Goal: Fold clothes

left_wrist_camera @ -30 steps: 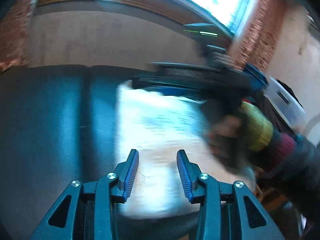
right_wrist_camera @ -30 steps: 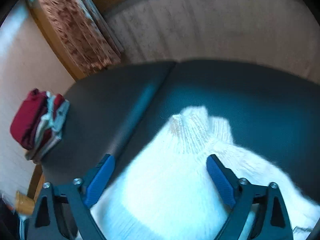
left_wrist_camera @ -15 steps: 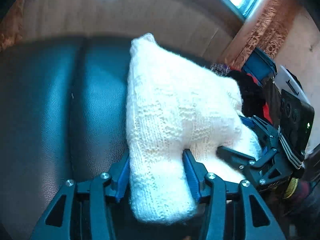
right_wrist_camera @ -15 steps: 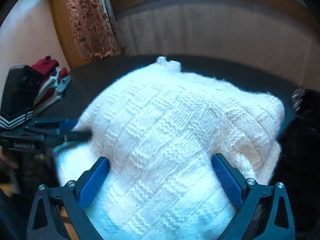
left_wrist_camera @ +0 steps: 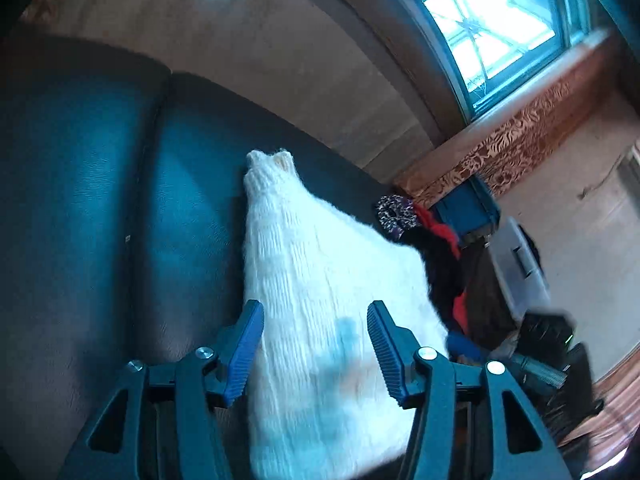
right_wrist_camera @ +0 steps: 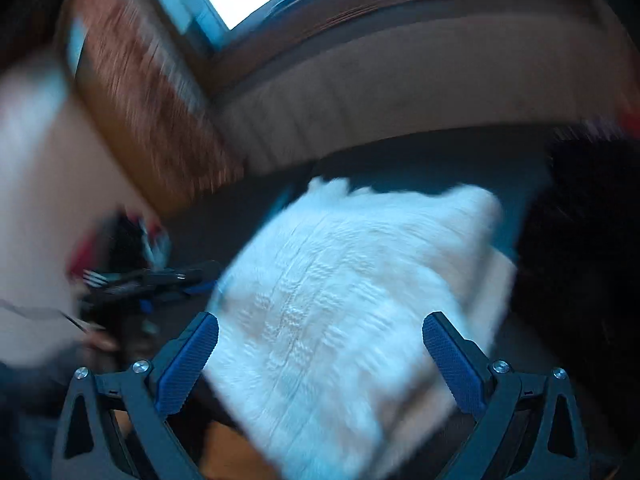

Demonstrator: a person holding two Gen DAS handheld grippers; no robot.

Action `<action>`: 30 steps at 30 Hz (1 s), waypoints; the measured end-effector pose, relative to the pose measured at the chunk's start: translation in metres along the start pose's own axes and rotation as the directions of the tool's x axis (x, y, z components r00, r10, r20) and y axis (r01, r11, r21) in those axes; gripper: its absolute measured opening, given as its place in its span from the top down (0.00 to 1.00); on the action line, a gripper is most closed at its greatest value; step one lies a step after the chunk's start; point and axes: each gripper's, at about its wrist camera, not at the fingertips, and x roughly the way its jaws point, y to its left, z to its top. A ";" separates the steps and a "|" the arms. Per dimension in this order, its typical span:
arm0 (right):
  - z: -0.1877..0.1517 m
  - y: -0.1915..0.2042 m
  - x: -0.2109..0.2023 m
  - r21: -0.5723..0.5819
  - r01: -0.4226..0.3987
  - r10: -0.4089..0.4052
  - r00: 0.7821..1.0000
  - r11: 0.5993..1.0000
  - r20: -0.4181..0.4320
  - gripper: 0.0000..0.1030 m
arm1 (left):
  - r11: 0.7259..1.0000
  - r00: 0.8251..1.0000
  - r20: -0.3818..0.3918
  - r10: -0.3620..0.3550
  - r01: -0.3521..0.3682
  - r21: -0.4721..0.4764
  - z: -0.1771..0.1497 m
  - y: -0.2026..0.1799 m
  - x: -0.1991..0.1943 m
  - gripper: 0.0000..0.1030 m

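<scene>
A white knitted sweater (left_wrist_camera: 320,288) lies folded on the dark leather sofa seat (left_wrist_camera: 80,200), its collar pointing toward the backrest. My left gripper (left_wrist_camera: 316,344) is open, its blue pads (left_wrist_camera: 246,348) on either side of the sweater's near end, not clamped on it. In the blurred right wrist view the sweater (right_wrist_camera: 340,280) lies ahead of my right gripper (right_wrist_camera: 320,356), which is wide open and empty. The left gripper (right_wrist_camera: 148,280) shows there at the sweater's left edge.
A pile of dark, red and patterned clothes (left_wrist_camera: 440,248) lies to the right of the sweater by a blue box (left_wrist_camera: 464,208). A white container (left_wrist_camera: 516,264) stands beyond it. Red folded clothes (right_wrist_camera: 120,236) sit at the sofa's left end. The backrest (left_wrist_camera: 240,52) rises behind.
My left gripper has opened and let go of the sweater's end. The sweater now lies flatter on the seat. The right gripper has pulled back and is moving fast.
</scene>
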 end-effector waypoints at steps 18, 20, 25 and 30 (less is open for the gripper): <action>-0.007 -0.049 0.056 0.238 0.039 -0.020 0.996 0.970 -0.081 0.00 | 0.995 0.989 -0.137 -0.056 0.066 0.070 0.044 0.001 0.089 0.19; -0.008 -0.046 0.057 0.183 0.047 -0.029 0.994 0.982 -0.102 0.00 | 0.996 0.987 -0.149 -0.054 0.064 0.067 0.041 0.001 0.088 0.36; -0.014 -0.034 0.051 0.136 0.086 -0.071 0.991 0.987 -0.112 0.30 | 0.998 0.997 -0.074 -0.029 0.033 0.062 0.029 -0.004 0.062 0.54; -0.013 -0.002 0.072 0.136 -0.051 0.071 0.987 0.989 -0.146 0.44 | 0.999 0.995 0.099 -0.005 0.002 0.036 0.016 -0.002 -0.020 0.57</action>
